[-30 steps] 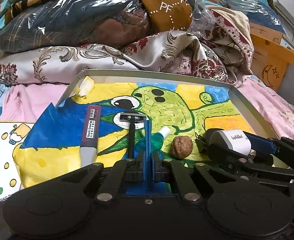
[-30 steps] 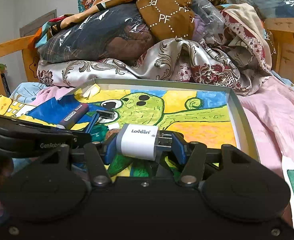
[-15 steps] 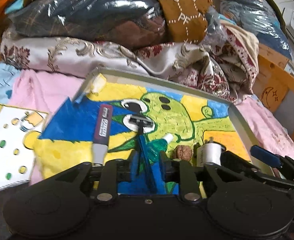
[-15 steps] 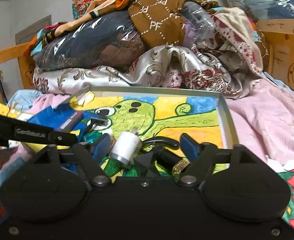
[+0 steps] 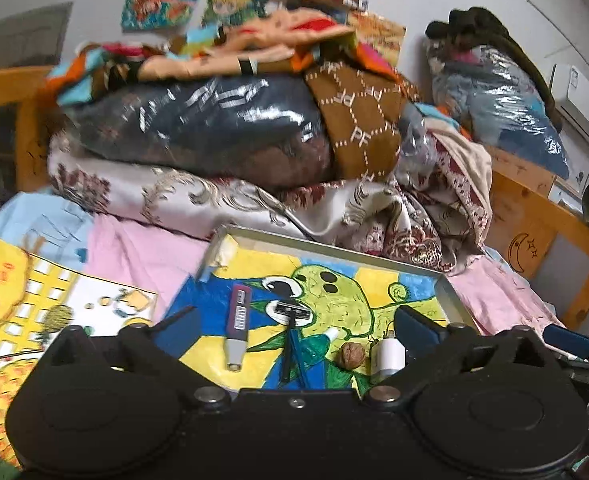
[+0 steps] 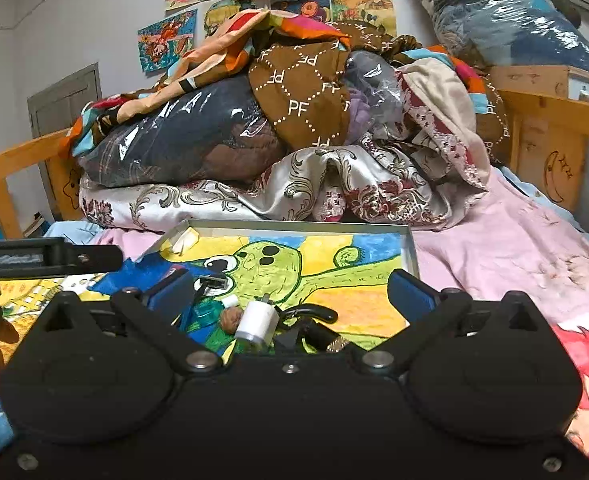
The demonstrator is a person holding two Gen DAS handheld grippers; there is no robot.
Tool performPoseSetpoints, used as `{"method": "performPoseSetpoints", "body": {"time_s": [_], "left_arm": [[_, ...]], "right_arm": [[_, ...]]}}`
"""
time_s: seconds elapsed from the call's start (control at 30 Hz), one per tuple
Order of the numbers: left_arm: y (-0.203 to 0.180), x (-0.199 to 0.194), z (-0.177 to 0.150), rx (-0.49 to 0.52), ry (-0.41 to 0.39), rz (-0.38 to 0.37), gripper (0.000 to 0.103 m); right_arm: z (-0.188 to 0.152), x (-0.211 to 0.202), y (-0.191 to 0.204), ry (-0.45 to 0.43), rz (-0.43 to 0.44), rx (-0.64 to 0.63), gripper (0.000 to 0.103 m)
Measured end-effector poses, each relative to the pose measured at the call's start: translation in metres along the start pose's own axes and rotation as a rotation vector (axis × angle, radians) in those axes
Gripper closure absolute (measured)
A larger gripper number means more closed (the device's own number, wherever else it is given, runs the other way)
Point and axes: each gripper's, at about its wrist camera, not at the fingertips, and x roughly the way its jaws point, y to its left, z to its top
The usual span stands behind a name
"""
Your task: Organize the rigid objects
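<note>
A grey tray (image 5: 448, 294) lined with a green-monster drawing lies on the bed. On it, left to right, lie a purple marker (image 5: 238, 326), a black razor (image 5: 292, 320), a blue toothbrush (image 5: 298, 354), a walnut (image 5: 351, 354) and a white charger plug (image 5: 388, 356). My left gripper (image 5: 294, 330) is open wide above the tray's near edge, holding nothing. My right gripper (image 6: 290, 294) is open and empty. The white plug (image 6: 256, 320), the walnut (image 6: 230, 319) and a black clip (image 6: 314, 314) lie just in front of it.
A high pile of bedding and plastic-wrapped quilts (image 6: 222, 132) rises right behind the tray. A wooden bed rail (image 6: 554, 116) runs at the right. Pink sheet (image 6: 506, 248) lies right of the tray, other drawings (image 5: 34, 304) lie left.
Both grippers have opened and pulled back and up. The left one let go of the blue toothbrush, the right one let go of the white plug, which now lies on the tray.
</note>
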Motion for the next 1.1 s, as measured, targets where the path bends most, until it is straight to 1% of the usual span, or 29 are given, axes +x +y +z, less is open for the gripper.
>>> {"method": "performPoseSetpoints", "body": {"time_s": [0.1, 0.3, 0.5, 0.67, 0.77, 0.9, 1.0, 1.1], "left_arm": [[-0.002, -0.021, -0.006, 0.035, -0.003, 0.017, 0.001], [0.000, -0.059, -0.024, 0.070, -0.009, 0.065, 0.001], [0.004, -0.090, -0.045, 0.115, -0.026, 0.120, 0.001], [0.009, -0.100, -0.055, 0.119, 0.014, 0.152, 0.001], [0.012, -0.104, -0.062, 0.108, 0.018, 0.133, 0.001], [0.015, -0.103, -0.066, 0.087, 0.037, 0.118, 0.001], [0.015, -0.103, -0.068, 0.072, 0.048, 0.102, 0.001], [0.013, -0.104, -0.069, 0.081, 0.059, 0.107, 0.001]], "right_arm": [[0.003, -0.016, 0.002, -0.005, 0.002, 0.024, 0.001], [0.001, -0.048, 0.015, -0.031, -0.022, 0.056, 0.000], [-0.014, -0.077, 0.029, -0.050, -0.064, 0.019, 0.000], [-0.025, -0.100, 0.034, -0.050, -0.095, 0.032, 0.000], [-0.037, -0.117, 0.034, -0.030, -0.112, 0.037, 0.000], [-0.056, -0.136, 0.029, 0.024, -0.134, 0.061, 0.000], [-0.063, -0.144, 0.023, 0.024, -0.148, 0.113, 0.000], [-0.063, -0.140, 0.019, 0.002, -0.157, 0.144, 0.000]]}}
